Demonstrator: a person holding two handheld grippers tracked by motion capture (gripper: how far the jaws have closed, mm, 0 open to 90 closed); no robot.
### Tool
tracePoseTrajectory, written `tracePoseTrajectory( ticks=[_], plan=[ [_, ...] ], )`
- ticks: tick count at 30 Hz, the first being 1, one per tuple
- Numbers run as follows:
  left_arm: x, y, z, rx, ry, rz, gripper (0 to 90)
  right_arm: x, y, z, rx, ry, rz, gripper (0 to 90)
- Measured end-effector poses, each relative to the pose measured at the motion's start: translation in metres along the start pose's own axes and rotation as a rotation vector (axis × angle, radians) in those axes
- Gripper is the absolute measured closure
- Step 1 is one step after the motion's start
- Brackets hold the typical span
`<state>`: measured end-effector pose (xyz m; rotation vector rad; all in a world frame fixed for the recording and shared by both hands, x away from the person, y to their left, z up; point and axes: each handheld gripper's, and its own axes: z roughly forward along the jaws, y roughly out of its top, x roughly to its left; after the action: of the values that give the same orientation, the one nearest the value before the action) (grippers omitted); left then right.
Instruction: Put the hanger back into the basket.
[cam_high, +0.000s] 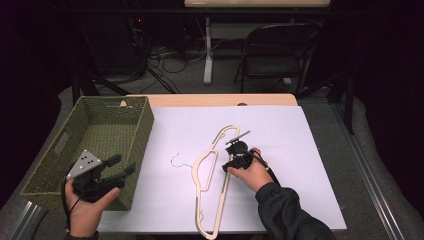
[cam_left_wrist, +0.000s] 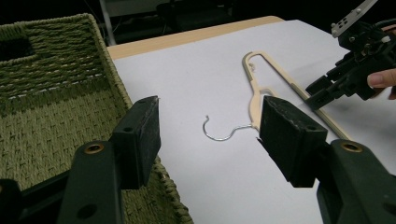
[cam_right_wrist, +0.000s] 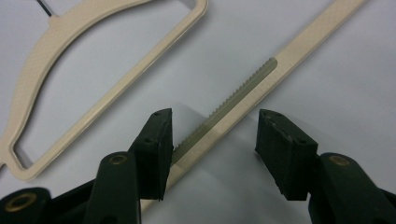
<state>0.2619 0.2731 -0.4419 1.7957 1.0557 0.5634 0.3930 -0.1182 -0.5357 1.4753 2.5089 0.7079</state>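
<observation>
Cream plastic clothes hanger (cam_high: 212, 175) flat on the white sheet (cam_high: 280, 150) covering the table (cam_high: 210, 100), well right of the green woven basket (cam_high: 102, 130) at the table's left edge. Wire hook (cam_high: 178, 161) pointing left toward the basket, long straight bar running from the far end toward the near edge of the sheet.

Right hand-held gripper (cam_high: 231, 161) low over the hanger's straight bar, held in the right hand (cam_high: 250, 172), dark sleeve (cam_high: 290, 215) coming in from the bottom. In the right gripper view, jaws wide apart, straddling the bar at its ridged, toothed strip (cam_right_wrist: 233, 95); left pad just at the bar's edge, right pad clear of it, nothing clamped. Hanger's curved shoulder (cam_right_wrist: 60, 60) to the upper left of that view.

Left hand-held gripper (cam_high: 120, 167) above the basket's near right corner, held in the left hand (cam_high: 90, 205), grey three-cornered plate on top. Jaws spread and empty in the left gripper view, aimed across the sheet at the wire hook (cam_left_wrist: 224, 133), basket wall (cam_left_wrist: 56, 93) at the left, right hand-held gripper (cam_left_wrist: 345, 79) farther off at the hanger's bar.
</observation>
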Motion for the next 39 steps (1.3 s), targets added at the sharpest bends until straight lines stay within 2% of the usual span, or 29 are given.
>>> tracePoseTrajectory(
  ticks=[2,3,4,5,6,8,9,10,13,14,17,20,21,23,24,25,28,31,34,36,39],
  plan=[
    [0.000,0.000,0.000,0.001,-0.001,0.000,38.2,0.000,0.002,-0.002,0.053,0.002,0.026,45.2],
    [0.000,0.000,0.000,0.000,-0.001,0.000,38.2,0.000,0.003,-0.001,0.054,0.009,0.037,45.5],
    [0.000,0.000,0.000,0.000,-0.001,-0.001,38.2,-0.001,0.004,-0.004,0.086,0.017,0.034,45.7],
    [0.000,0.000,0.000,0.000,-0.002,-0.001,38.2,0.000,0.005,-0.003,0.085,0.009,0.039,46.7],
    [0.000,0.000,0.000,0.000,-0.002,-0.001,38.2,0.000,0.006,-0.004,0.091,0.023,0.039,47.8],
    [0.000,0.000,0.000,0.000,-0.002,-0.001,38.3,0.000,0.008,-0.003,0.105,0.004,0.041,40.0],
    [0.000,0.000,0.000,0.001,0.000,0.000,38.3,0.001,0.008,-0.002,0.099,0.003,0.042,42.4],
    [0.001,0.000,0.000,0.000,-0.001,-0.001,38.2,0.001,0.008,-0.002,0.106,0.020,0.038,42.5],
    [0.001,0.000,0.000,-0.001,0.000,-0.003,38.2,0.003,0.008,0.000,0.132,0.026,0.047,42.1],
    [0.001,0.000,0.000,-0.002,0.000,-0.004,38.2,0.002,0.009,-0.001,0.145,0.032,0.033,42.1],
    [0.001,-0.001,-0.001,-0.002,0.002,-0.005,38.2,0.002,0.010,-0.001,0.152,0.044,0.040,41.9],
    [0.002,-0.001,0.000,-0.001,0.002,-0.003,38.2,0.003,0.010,0.000,0.157,0.050,0.043,41.4],
    [0.001,-0.001,0.000,-0.001,0.002,-0.003,38.2,0.004,0.011,0.000,0.161,0.033,0.040,41.4],
    [0.001,0.000,0.000,-0.002,0.002,-0.002,38.3,0.004,0.011,0.000,0.165,0.042,0.051,41.6],
    [0.001,0.000,0.001,-0.001,0.002,-0.002,38.2,0.004,0.014,-0.001,0.209,0.053,0.058,42.1],
    [0.001,0.000,0.001,0.000,0.002,-0.002,38.2,0.005,0.013,0.002,0.171,0.071,0.069,42.0],
    [0.002,-0.001,0.001,0.000,0.003,-0.002,38.2,0.007,0.016,0.001,0.214,0.054,0.048,42.0],
    [0.002,-0.001,0.001,-0.002,0.004,-0.004,38.2,0.007,0.016,0.002,0.209,0.065,0.055,42.5],
    [0.002,-0.001,0.001,-0.002,0.004,-0.004,38.2,0.008,0.017,0.003,0.209,0.045,0.047,48.1],
    [0.002,-0.001,0.001,-0.001,0.004,-0.002,38.2,0.010,0.017,0.003,0.209,0.010,0.036,52.4],
    [0.002,-0.001,0.001,0.000,0.005,-0.002,38.2,0.011,0.018,0.002,0.228,0.010,0.032,53.7]
  ],
)
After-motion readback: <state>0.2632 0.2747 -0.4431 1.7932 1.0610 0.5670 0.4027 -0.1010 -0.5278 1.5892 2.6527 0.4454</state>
